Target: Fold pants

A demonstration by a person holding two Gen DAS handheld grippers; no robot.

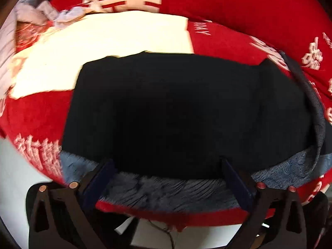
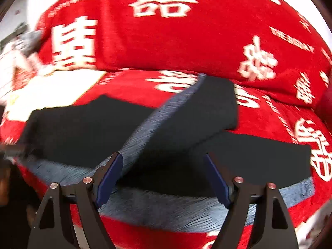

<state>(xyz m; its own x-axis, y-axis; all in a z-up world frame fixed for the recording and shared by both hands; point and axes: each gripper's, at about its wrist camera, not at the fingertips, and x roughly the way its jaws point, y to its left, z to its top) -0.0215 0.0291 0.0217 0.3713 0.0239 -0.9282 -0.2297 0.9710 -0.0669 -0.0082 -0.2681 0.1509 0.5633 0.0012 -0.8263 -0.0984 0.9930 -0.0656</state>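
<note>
Dark pants (image 1: 176,112) lie folded on red blanket (image 1: 238,6), grey lining showing at near edge. Left gripper (image 1: 168,178) & right gripper (image 2: 164,176) both spread wide above pants, prob. not touching (blurry).

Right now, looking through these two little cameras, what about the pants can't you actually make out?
- Left wrist view: the pants are one black mass; folds and seams are lost in darkness and blur.
- Left wrist view: their right end is cut off by the edge.
- Right wrist view: the fleecy lining shows, but blur hides which part is turned over.
</note>
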